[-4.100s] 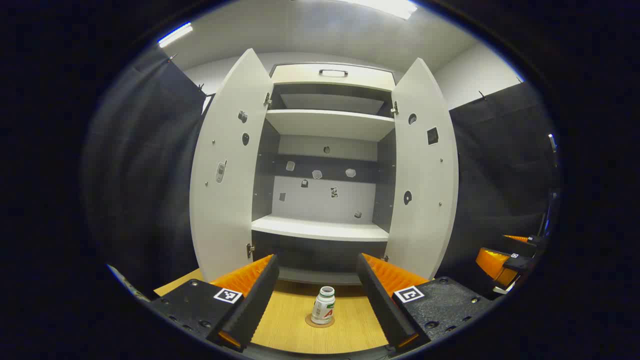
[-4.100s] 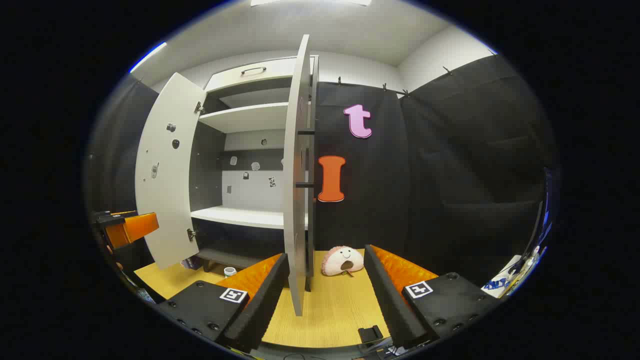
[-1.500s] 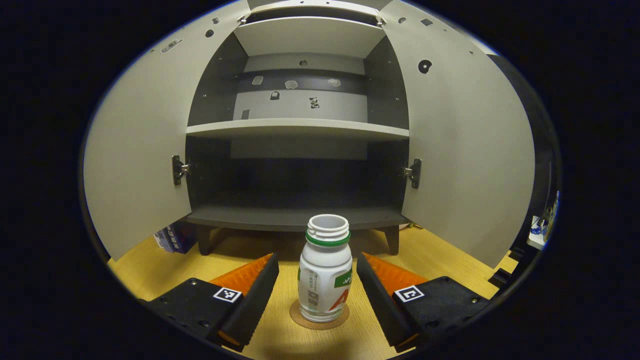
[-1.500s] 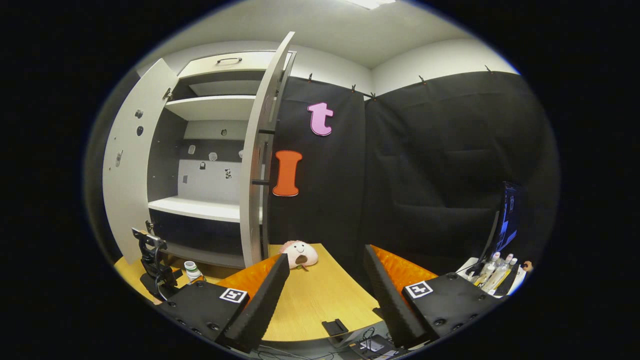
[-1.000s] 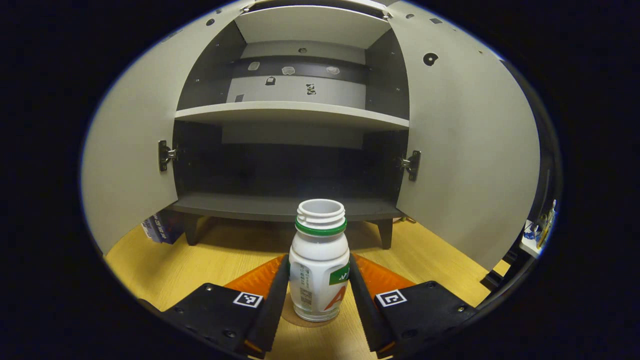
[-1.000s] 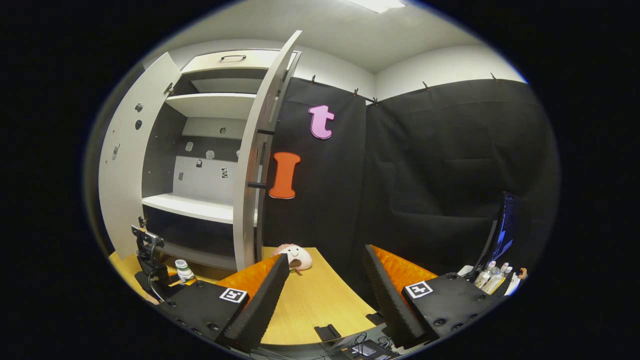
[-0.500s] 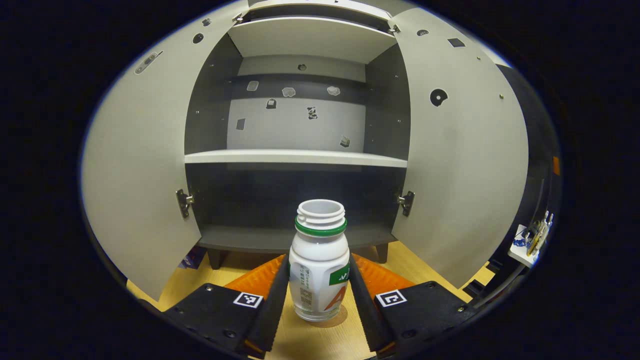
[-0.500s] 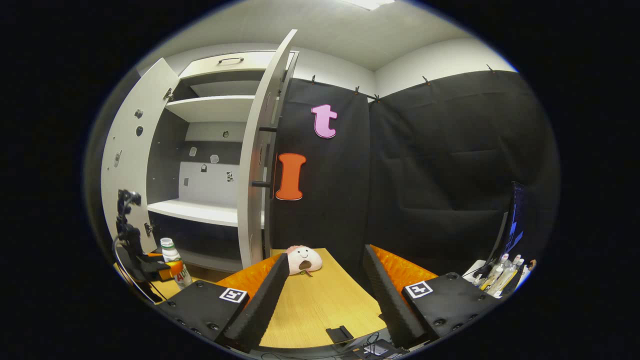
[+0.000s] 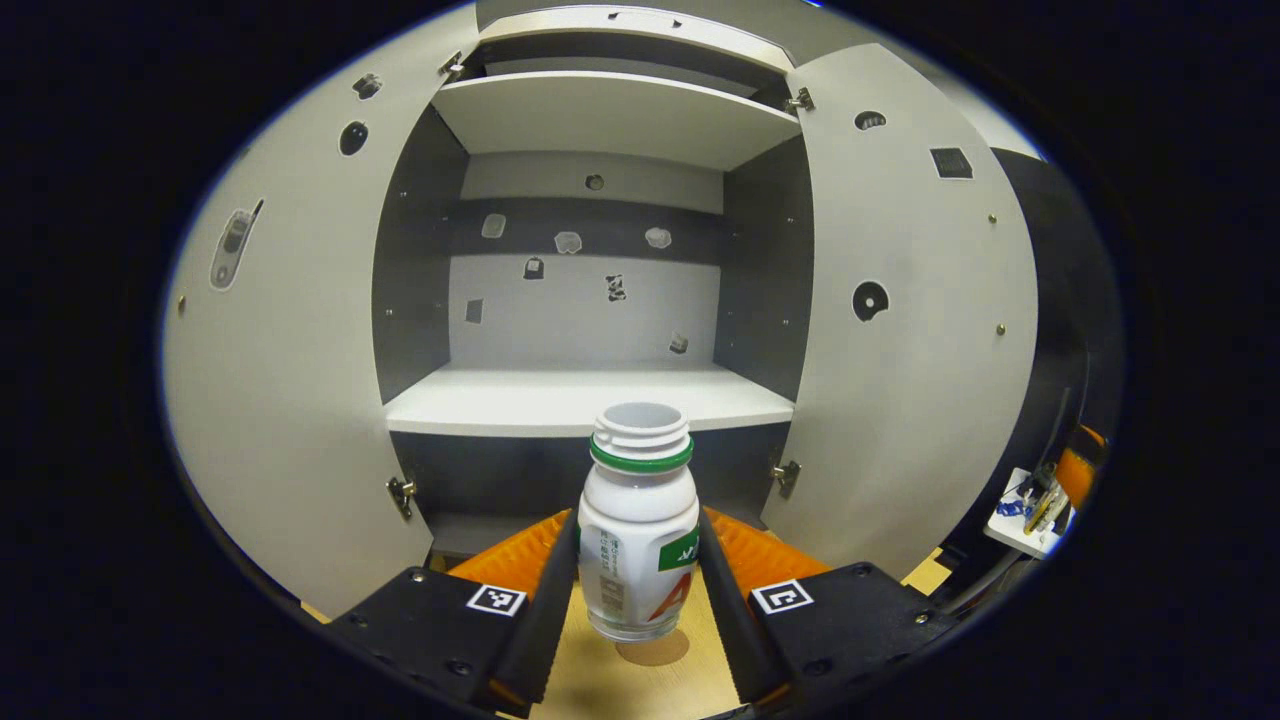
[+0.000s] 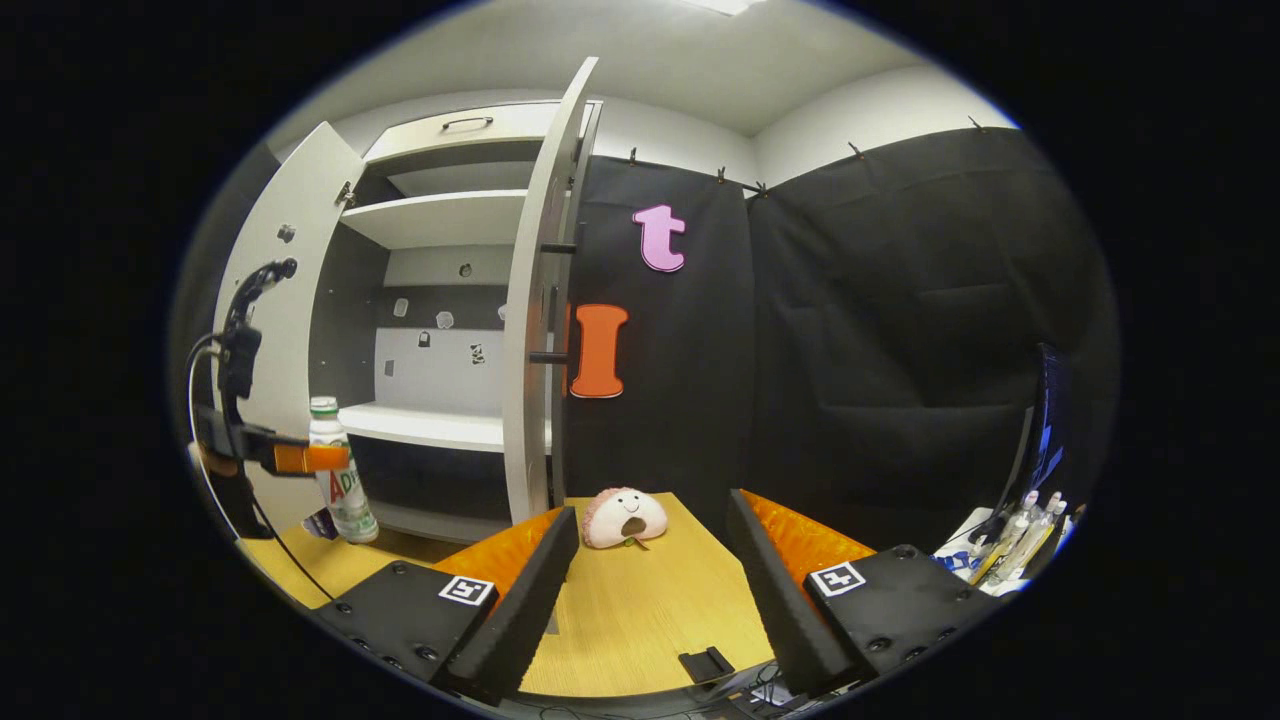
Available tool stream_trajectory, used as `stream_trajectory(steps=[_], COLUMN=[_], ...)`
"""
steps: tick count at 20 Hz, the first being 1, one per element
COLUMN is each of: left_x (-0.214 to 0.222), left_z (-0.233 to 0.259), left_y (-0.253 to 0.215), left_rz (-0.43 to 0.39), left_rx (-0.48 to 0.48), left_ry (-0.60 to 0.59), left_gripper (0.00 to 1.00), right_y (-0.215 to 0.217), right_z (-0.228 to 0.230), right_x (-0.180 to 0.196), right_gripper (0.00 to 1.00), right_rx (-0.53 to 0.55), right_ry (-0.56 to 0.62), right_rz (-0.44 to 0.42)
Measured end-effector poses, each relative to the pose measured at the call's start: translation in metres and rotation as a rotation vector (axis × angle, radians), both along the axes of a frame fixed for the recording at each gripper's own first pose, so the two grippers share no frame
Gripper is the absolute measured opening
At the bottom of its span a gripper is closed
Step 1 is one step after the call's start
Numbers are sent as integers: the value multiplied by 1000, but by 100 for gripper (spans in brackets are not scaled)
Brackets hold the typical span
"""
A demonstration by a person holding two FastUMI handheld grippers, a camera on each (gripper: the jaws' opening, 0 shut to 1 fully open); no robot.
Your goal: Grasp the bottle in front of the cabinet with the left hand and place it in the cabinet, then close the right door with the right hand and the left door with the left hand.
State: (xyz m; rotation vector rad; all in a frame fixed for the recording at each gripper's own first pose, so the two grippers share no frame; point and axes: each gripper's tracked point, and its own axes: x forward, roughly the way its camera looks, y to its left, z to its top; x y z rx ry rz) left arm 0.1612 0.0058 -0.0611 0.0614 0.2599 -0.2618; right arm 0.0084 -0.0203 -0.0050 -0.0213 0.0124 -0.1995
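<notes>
You've lifted the bottle (image 9: pixel 638 540) off the counter (image 9: pixel 640 670) since a moment ago: your left gripper (image 9: pixel 637 590) has its jaws clamped on its sides, and it now hangs level with the middle shelf (image 9: pixel 560 400) of the cabinet (image 9: pixel 590 150). The grasp step looks done (both doors stand open). Your right gripper (image 10: pixel 650 590) waits with jaws spread, near the right door (image 10: pixel 530 330).

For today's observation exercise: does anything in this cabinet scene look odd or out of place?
Two small things. The bottle, gripped upright in the left gripper, has no cap, so its mouth is open. A plush toy with a face lies on the table beside the right door. Nothing looks spilled or damaged.
</notes>
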Motion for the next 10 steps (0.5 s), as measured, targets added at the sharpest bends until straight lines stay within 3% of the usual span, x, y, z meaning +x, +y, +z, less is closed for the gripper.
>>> stream_trajectory(steps=[10], left_x=[75], left_z=[84], left_y=[-7], left_rz=[-22], left_rx=[-17], left_ry=[-63], left_gripper=[68], right_y=[-17], right_z=[-9], right_x=[-10], right_gripper=[99], right_rx=[27], right_ry=[20], right_rz=[-26])
